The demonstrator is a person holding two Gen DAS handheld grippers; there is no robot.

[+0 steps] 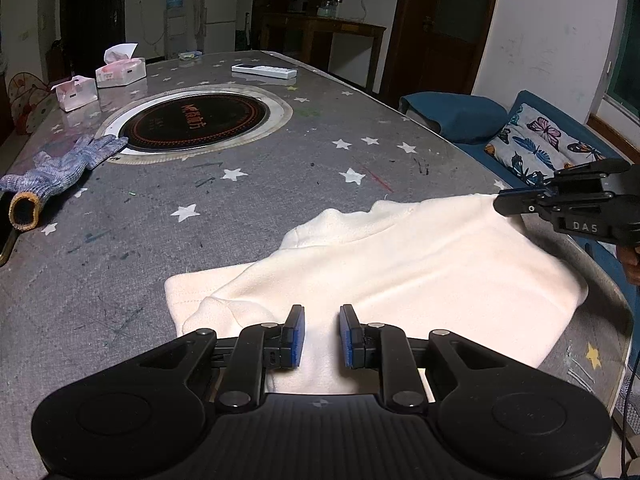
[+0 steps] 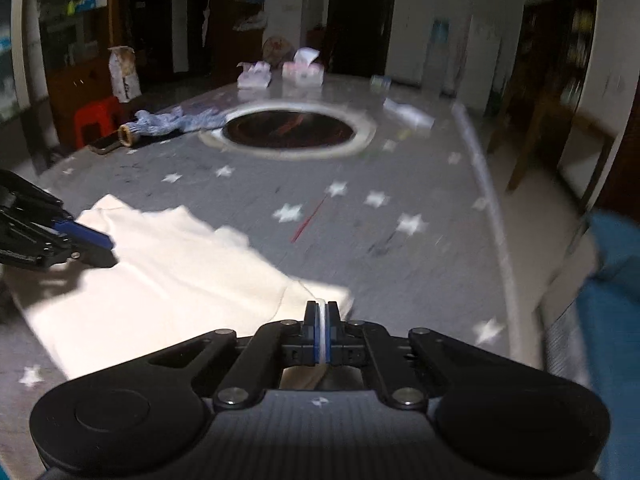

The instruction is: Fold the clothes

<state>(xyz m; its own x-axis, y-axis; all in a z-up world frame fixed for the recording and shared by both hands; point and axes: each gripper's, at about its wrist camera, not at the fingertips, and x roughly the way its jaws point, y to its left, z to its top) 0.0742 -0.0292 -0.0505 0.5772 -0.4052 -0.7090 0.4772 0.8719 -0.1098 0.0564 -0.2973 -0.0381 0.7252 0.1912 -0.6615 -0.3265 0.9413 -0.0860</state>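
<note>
A cream-white garment (image 1: 400,264) lies partly folded on the grey star-patterned table (image 1: 240,220), near its right edge. My left gripper (image 1: 322,332) hovers low over the garment's near left part. Its blue pads are a little apart, and only flat cloth shows in the gap. My right gripper (image 2: 321,320) is shut on the garment's (image 2: 160,280) far right corner, with a thin white strip of cloth pinched between its pads. In the left wrist view the right gripper (image 1: 498,204) pulls that corner up off the table. The left gripper (image 2: 106,246) shows at the left of the blurred right wrist view.
A blue knitted glove (image 1: 60,172) lies at the left, beside a round black cooktop (image 1: 196,120) set into the table. Two tissue boxes (image 1: 120,72) and a white remote (image 1: 264,71) sit at the far end. A blue sofa with a butterfly cushion (image 1: 536,144) stands off the table's right edge.
</note>
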